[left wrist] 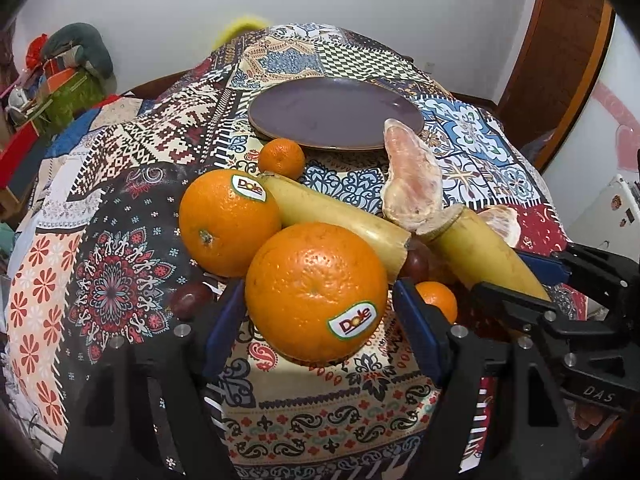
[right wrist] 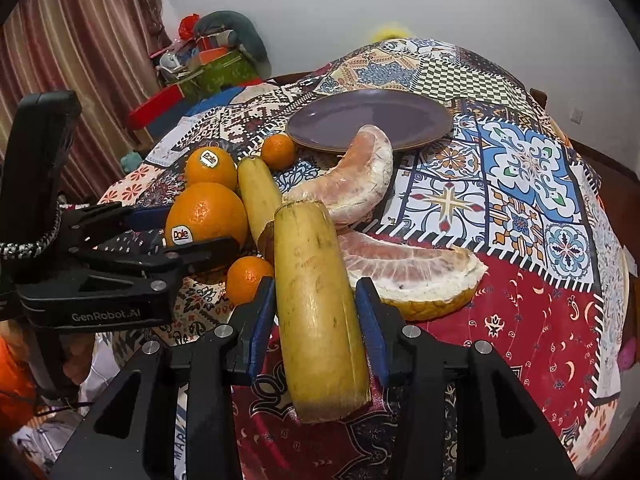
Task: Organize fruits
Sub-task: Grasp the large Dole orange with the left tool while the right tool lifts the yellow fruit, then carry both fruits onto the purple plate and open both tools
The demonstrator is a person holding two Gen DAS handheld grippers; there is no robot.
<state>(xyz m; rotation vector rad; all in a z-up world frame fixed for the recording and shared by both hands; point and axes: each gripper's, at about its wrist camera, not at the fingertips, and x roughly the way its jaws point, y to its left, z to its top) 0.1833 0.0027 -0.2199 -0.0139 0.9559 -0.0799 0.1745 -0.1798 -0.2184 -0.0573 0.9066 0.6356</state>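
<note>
A large orange with a Dole sticker (left wrist: pixel 316 292) sits between my left gripper's (left wrist: pixel 320 312) blue pads, which are open around it with small gaps. It shows in the right wrist view (right wrist: pixel 206 214) too. My right gripper (right wrist: pixel 316 316) is open around a yellow sugarcane piece (right wrist: pixel 320 312) lying on the cloth, also seen in the left wrist view (left wrist: pixel 488 252). A second Dole orange (left wrist: pixel 228 222), a second cane piece (left wrist: pixel 336 220), two mandarins (left wrist: pixel 281 159) (left wrist: pixel 438 300), two pomelo segments (right wrist: pixel 352 184) (right wrist: pixel 412 276) and dark grapes (left wrist: pixel 190 298) lie nearby. An empty purple plate (left wrist: pixel 336 114) stands behind.
The table wears a patterned patchwork cloth (right wrist: pixel 520 208). Boxes and clutter (right wrist: pixel 208 64) stand beyond the table's far left. A striped curtain (right wrist: pixel 80 40) hangs at left and a wooden door (left wrist: pixel 560 52) is at right.
</note>
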